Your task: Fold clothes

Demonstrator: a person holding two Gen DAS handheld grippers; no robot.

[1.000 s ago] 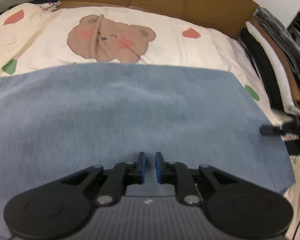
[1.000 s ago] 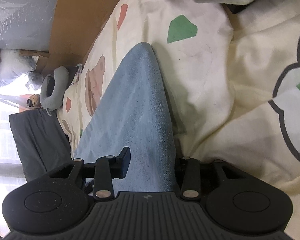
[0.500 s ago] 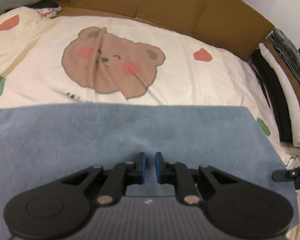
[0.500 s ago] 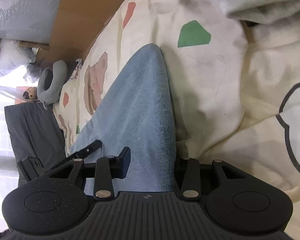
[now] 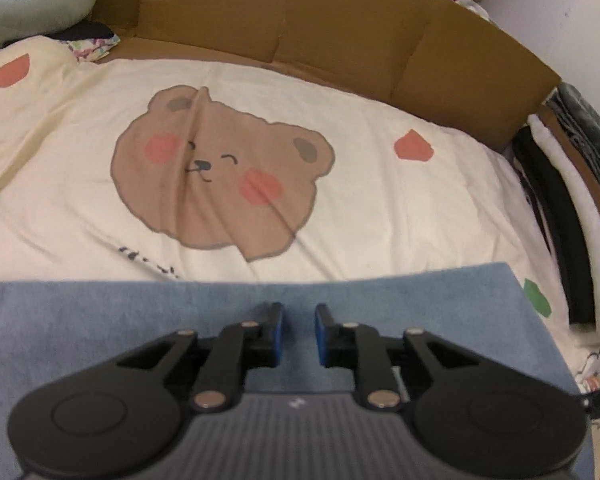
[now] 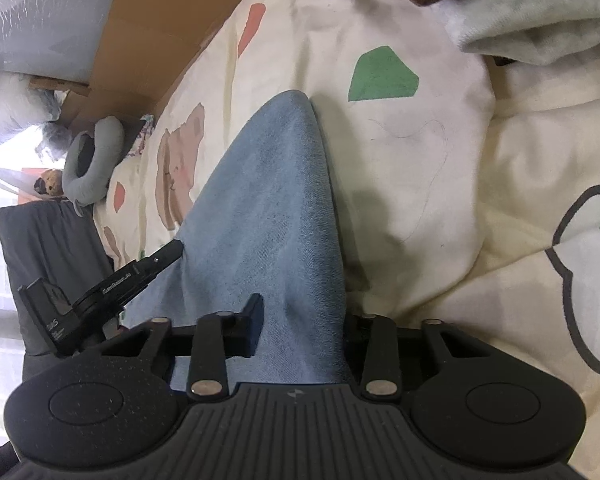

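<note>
A cream bedsheet [image 5: 380, 208] printed with a bear face [image 5: 220, 184] covers the bed, with a cardboard panel [image 5: 340, 32] standing along its far edge and folded clothes [image 5: 580, 208] stacked at the right. In the left wrist view the blue garment [image 5: 100, 328] now fills only the lower part of the picture, its straight far edge lying below the bear print; a second ago that edge reached up to the bear's chin and the cloth took up most of the view. The left gripper [image 5: 298, 334] sits over the blue cloth near that edge. Its jaws are opening, the blue pads stand a little apart, and nothing is pinched between them.

In the right wrist view the same sheet shows a green patch [image 6: 380, 76], and a grey neck pillow [image 6: 92, 160] lies at the far left. The left gripper [image 6: 168, 254] has come into sight at the garment's left edge, where a second ago it was out of frame. The right gripper [image 6: 300, 332] has the blue garment [image 6: 276, 200] between its jaws, which are closing; the cloth rises from them as a raised, tapering fold ending in a rounded corner near the green patch. Only its left finger [image 6: 252, 326] shows, against the cloth; the other is hidden beneath it.
</note>
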